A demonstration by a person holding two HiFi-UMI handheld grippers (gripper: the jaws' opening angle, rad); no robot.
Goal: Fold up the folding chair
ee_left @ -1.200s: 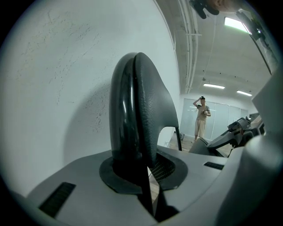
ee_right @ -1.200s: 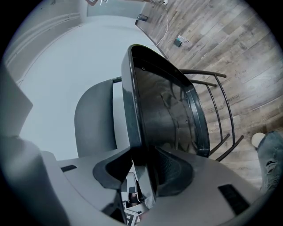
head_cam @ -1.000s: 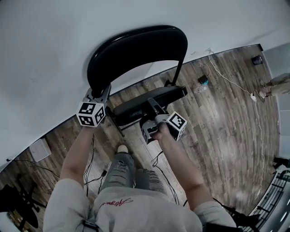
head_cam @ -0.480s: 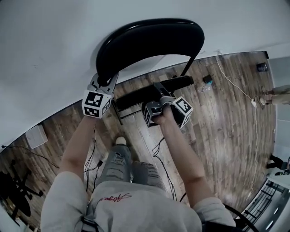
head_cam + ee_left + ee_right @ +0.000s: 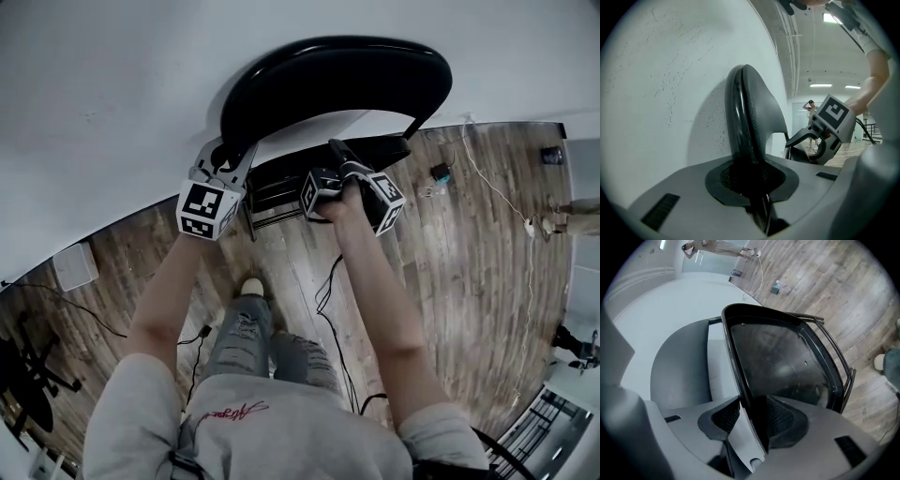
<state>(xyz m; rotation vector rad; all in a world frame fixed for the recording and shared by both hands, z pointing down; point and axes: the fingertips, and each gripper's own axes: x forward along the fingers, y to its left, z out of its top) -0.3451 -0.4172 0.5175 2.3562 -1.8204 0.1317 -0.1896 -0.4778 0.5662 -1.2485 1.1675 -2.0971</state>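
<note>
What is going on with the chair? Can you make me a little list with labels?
Chair: black, folding, next to a white wall
Backrest: upright and curved
Seat: tilted up towards the backrest, not flat against it
Left hand-held gripper: shut on the backrest's side edge
Right hand-held gripper: shut on the seat's edge
Floor: wood planks, with cables lying on them

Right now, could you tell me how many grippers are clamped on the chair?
2: the left gripper clamps the backrest edge; the right gripper clamps the seat rim. Both visible.
</note>
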